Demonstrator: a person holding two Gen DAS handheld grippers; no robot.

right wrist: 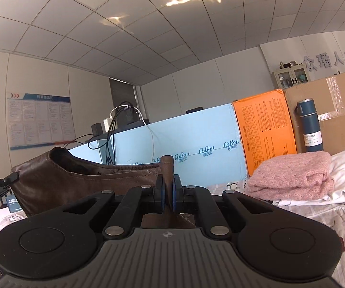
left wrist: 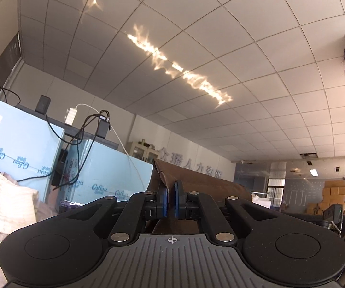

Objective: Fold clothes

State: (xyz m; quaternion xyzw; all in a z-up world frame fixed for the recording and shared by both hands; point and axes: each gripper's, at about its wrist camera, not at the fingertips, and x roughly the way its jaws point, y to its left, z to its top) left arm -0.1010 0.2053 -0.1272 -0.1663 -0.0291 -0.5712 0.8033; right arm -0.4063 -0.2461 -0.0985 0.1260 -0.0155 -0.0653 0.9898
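Note:
A brown leather-like garment point(right wrist: 76, 177) is held up in the air between both grippers, its top edge stretched between them. My right gripper point(right wrist: 169, 192) is shut on one corner of it; the fabric sticks up between the blue pads. My left gripper point(left wrist: 171, 200) is shut on the other corner of the same garment point(left wrist: 201, 182), which runs off to the right in the left wrist view. In the right wrist view the left gripper point(right wrist: 2, 183) shows at the far left edge, at the garment's other end. Both cameras tilt up toward the ceiling.
A folded pink knit sweater point(right wrist: 292, 175) lies on white folded cloth point(right wrist: 342, 175) on the bed at right. A blue vacuum bottle point(right wrist: 310, 124), an orange box point(right wrist: 266, 129) and a cardboard box point(right wrist: 335, 110) stand behind. Light-blue panels point(left wrist: 23, 144) with cables stand at the back. A cream cloth pile point(left wrist: 2, 196) lies at left.

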